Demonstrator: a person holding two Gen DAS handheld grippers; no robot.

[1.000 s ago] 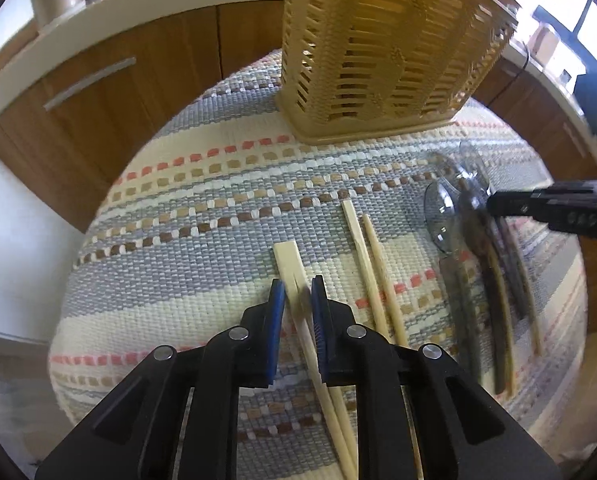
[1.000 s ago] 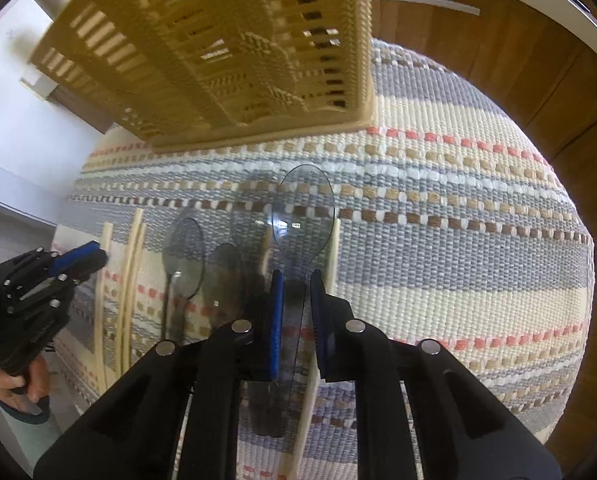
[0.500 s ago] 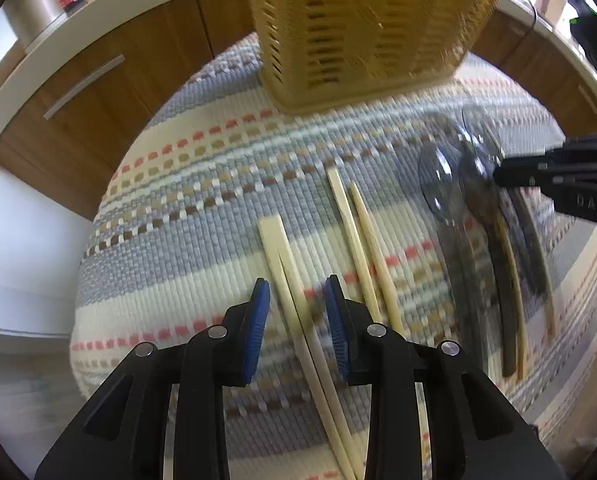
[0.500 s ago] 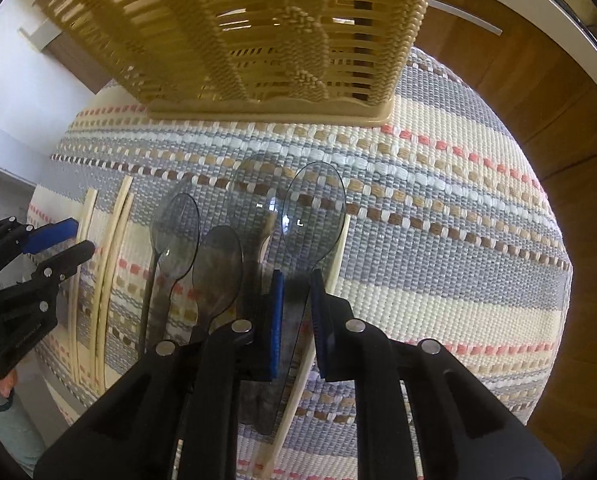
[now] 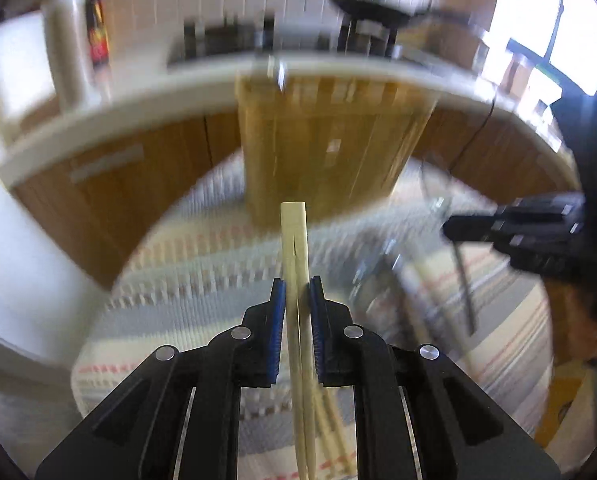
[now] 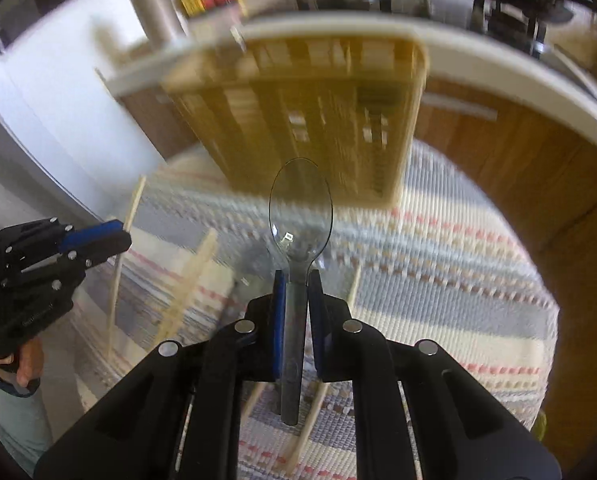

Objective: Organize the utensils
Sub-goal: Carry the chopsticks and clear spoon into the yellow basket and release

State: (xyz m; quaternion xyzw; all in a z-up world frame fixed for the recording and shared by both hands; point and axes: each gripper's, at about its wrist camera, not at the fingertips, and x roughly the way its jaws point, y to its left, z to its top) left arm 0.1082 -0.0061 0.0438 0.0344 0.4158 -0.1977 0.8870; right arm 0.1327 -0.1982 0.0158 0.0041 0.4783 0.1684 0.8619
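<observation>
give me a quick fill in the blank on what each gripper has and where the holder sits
The left gripper is shut on a pair of ____.
The right gripper is shut on a clear plastic ____.
The yellow slotted utensil basket stands on a striped woven ____.
The spoon's bowl points ____ the basket.

Missing words: chopsticks; spoon; mat; toward

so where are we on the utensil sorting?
Nothing visibly in the basket yet. In hand: the left gripper, jaws just closing, pinches a chopstick pair; the right gripper holds a clear spoon. Left: more chopsticks on the striped mat.
</observation>
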